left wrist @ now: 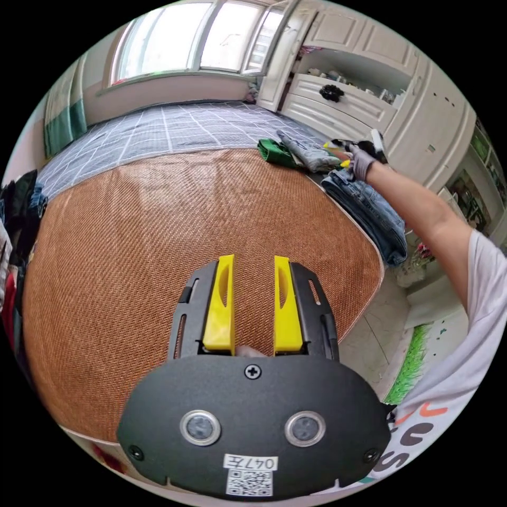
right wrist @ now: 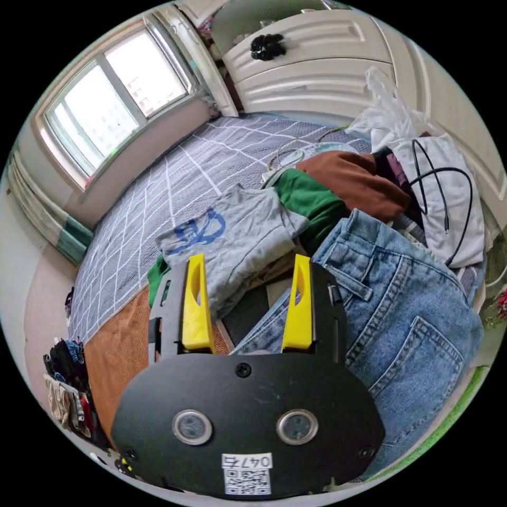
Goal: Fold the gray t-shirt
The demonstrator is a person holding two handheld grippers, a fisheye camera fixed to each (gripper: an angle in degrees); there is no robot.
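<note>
Your gray t-shirt (right wrist: 237, 237) lies crumpled at the middle of the right gripper view, a blue scribble print on it that can't be read; its long axis runs from left-center toward lower right. Your right gripper (right wrist: 248, 274) hangs over it, jaws wide, beside the jeans (right wrist: 412, 327). Your left gripper (left wrist: 254, 274) is open and empty above the woven mat (left wrist: 132, 253).

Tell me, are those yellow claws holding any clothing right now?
No. Both are open and empty: the left hand-held gripper above the woven mat, the right hand-held gripper near the gray t-shirt.
</note>
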